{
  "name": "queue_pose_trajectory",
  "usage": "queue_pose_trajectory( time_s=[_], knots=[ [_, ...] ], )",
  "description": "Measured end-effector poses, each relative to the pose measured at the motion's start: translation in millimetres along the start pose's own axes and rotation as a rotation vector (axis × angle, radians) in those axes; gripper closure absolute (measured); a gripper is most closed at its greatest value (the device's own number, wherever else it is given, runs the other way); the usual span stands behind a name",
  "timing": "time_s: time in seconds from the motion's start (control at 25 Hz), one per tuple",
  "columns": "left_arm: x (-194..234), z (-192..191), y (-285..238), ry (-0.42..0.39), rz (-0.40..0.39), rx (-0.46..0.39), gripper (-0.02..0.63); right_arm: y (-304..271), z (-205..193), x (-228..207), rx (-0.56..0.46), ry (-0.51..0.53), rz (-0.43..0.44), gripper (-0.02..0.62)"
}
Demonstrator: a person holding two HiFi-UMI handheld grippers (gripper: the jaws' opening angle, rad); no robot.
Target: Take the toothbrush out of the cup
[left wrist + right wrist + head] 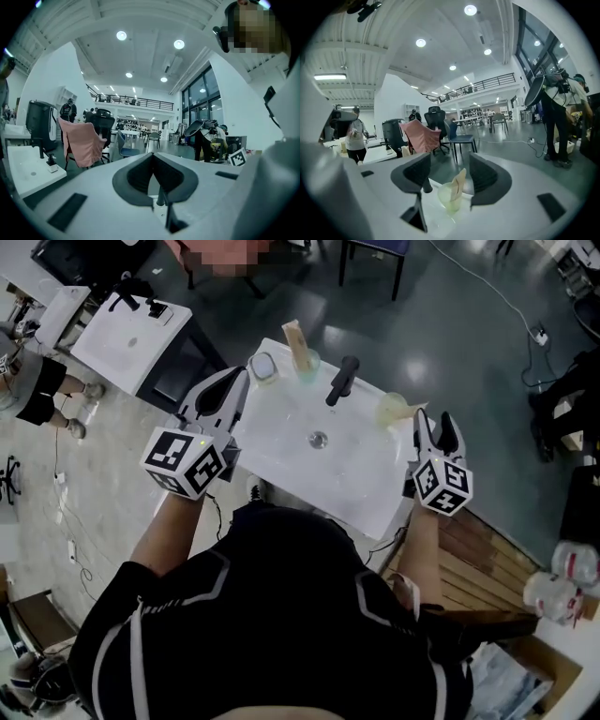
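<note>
Stands over a white washbasin (361, 488), looking steeply down. Holds the left hand-held gripper (239, 381) at the basin's 10 o'clock rim, jaws pressed together with nothing between them. Holds the right hand-held gripper (433, 420) at the 3 o'clock rim, jaws spread wide and gripping nothing. Points it toward a pale green cup (391, 409) standing on the rim at 2 o'clock, just right of the black faucet (342, 379). Seen along that gripper's own jaws, frames the cup (450, 197) between the two pads, touching neither, with the beige toothbrush (458, 182) inside it, the top sticking out above the rim and leaning toward 1 o'clock. Also takes in a second cup (307, 367), greenish, with a beige stick (297, 341) in it, at 12 o'clock left of the faucet. Has a clear glass (263, 367) at 11 o'clock, just beside the left gripper's tips, and a round drain (319, 439) at the basin's middle.
</note>
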State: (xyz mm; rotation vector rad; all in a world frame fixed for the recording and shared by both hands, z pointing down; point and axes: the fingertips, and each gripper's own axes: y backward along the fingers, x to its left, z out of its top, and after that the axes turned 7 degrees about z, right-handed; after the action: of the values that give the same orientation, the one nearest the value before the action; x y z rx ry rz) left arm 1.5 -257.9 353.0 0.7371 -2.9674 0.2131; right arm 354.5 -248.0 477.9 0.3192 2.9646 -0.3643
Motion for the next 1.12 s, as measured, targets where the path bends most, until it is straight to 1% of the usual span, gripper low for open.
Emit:
queue_pose_trajectory(
  time_s=[0.12, 0.28, 0.4, 0.56, 0.72, 0.96, 1.04, 1.12],
  knots=[
    [1.2, -5.4, -0.5, 0.01, 0.02, 0.014, 0.603, -15.4, -24.8, -7.5, 0.043, -0.025, -0.002, 0.313],
    [0.6, -21.7, -0.5, 0.041, 0.05, 0.044, 0.603, -30.5, -52.3, -16.0, 0.062, -0.05, 0.0, 0.31],
    [0.0, -30.3, -0.6, 0.034, 0.062, 0.073, 0.603, -42.3, -71.0, -18.4, 0.082, -0.063, 0.002, 0.31],
    [-7.0, -36.9, -0.3, 0.014, 0.049, 0.085, 0.603, -54.1, -95.0, -22.9, 0.102, -0.086, -0.016, 0.31],
    [-4.4, -43.4, 0.6, 0.02, 0.08, 0.1, 0.603, -67.2, -110.5, -25.2, 0.13, -0.086, -0.013, 0.336],
    [5.2, -52.0, 4.7, 0.027, 0.126, 0.115, 0.602, -82.9, -122.1, -32.0, 0.155, -0.081, -0.02, 0.368],
    [9.9, -55.6, 5.3, 0.03, 0.135, 0.12, 0.602, -86.4, -124.3, -34.4, 0.154, -0.079, -0.035, 0.389],
    [14.4, -58.1, 6.1, 0.033, 0.144, 0.123, 0.602, -87.9, -124.6, -35.7, 0.152, -0.067, -0.048, 0.435]
  ],
)
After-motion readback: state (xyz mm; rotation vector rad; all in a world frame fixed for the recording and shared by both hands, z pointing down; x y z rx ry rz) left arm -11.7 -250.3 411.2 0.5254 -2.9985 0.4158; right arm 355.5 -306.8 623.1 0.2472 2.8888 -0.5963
